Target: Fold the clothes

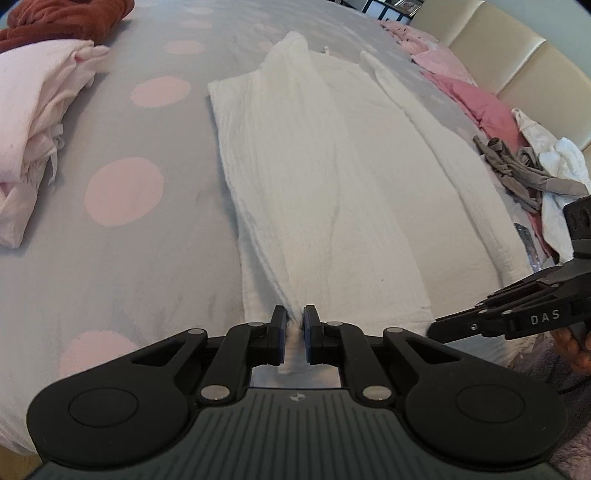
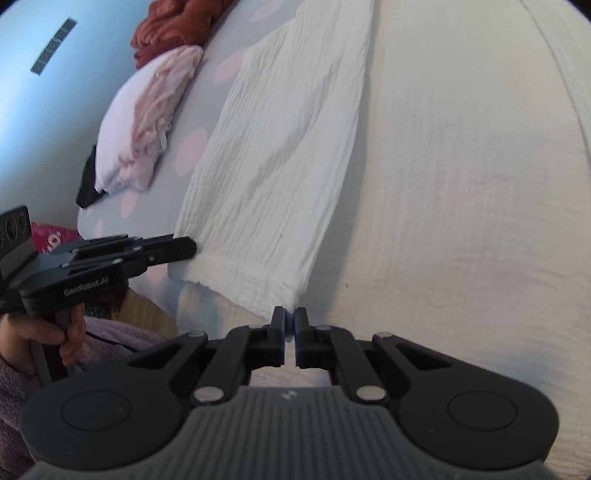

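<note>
A white crinkled garment [image 1: 332, 166] lies lengthwise on the grey bed cover with pink dots [image 1: 129, 258]. Its sides are folded inward. My left gripper [image 1: 294, 314] is shut on a pinch of the near hem, and white cloth shows bunched between the pads. In the right wrist view the same garment [image 2: 280, 166] fills most of the picture. My right gripper [image 2: 290, 314] is shut at the near corner of a folded panel, with a thin strip of white cloth between its fingers. Each gripper shows from the side in the other's view: the right gripper [image 1: 436, 328] and the left gripper [image 2: 192, 245].
A pale pink pile of clothes [image 1: 33, 122] and a rust-red garment [image 1: 62, 18] lie at the far left. Pink clothes [image 1: 476, 99], a grey garment [image 1: 517, 170] and white cloth lie along the cream headboard [image 1: 517, 55] on the right. A hand [image 2: 48, 336] holds the left gripper's handle.
</note>
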The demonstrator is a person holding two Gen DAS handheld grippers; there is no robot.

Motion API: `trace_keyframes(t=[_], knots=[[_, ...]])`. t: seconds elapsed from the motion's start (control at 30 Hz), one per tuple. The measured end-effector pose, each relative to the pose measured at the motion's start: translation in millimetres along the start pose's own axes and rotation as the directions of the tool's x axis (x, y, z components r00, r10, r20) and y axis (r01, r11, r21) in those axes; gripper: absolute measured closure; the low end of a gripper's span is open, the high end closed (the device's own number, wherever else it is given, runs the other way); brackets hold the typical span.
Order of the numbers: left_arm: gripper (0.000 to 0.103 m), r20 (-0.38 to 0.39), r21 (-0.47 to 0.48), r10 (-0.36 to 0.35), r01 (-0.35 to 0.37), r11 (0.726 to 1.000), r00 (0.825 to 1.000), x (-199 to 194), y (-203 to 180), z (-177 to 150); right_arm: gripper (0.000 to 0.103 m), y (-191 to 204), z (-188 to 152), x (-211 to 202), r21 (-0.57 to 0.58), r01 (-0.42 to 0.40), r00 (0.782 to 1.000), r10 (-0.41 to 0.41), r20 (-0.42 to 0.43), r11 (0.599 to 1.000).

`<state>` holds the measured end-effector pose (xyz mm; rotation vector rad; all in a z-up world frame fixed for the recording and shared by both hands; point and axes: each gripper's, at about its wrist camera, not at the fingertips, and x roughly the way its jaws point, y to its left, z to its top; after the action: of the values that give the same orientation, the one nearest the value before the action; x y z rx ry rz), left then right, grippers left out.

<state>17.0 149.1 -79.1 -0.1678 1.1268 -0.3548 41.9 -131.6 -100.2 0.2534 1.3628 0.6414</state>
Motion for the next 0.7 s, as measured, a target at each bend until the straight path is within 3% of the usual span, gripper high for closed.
trace_keyframes(t=[0.1,0.23,0.3,0.37,0.47,0.6,0.7], knots=[[0.093,-0.017,-0.002,0.009,-0.009,1.0,1.0,5.8,2.7,-2.8,0.099,-2.1,-0.8,7.9,-0.012,0.039,0.999,-0.04,-0.01,0.999],[0.068,0.032,0.022,0.051,-0.052,0.998,0.998,-8.5,-3.2,-4.6,0.09,-1.1,3.2,1.2,-0.056,0.114,0.993,-0.113,0.014,0.992],[0.064,0.073,0.036,0.076,-0.079,0.996,0.994,-17.3,-7.3,-4.1,0.088,1.6,6.7,-6.8,-0.071,0.129,0.991,-0.126,0.051,0.989],[0.064,0.13,0.059,0.101,-0.11,0.992,0.986,-26.0,-13.8,-0.4,0.087,3.4,11.7,-15.1,-0.079,0.134,0.988,-0.127,0.092,0.988],[0.07,0.198,0.1,0.128,-0.15,0.984,0.972,-29.0,-24.8,10.1,0.076,6.9,20.8,-24.7,-0.09,0.141,0.981,-0.127,0.144,0.986],[0.078,0.225,0.089,0.132,-0.155,0.984,0.965,-14.2,-29.6,26.0,0.075,12.9,30.5,-26.8,-0.096,0.132,0.98,-0.115,0.165,0.987],[0.082,0.248,0.133,0.163,-0.201,0.971,0.955,-1.4,-35.9,34.9,0.075,16.8,36.3,-23.0,-0.107,0.121,0.982,-0.103,0.16,0.987]])
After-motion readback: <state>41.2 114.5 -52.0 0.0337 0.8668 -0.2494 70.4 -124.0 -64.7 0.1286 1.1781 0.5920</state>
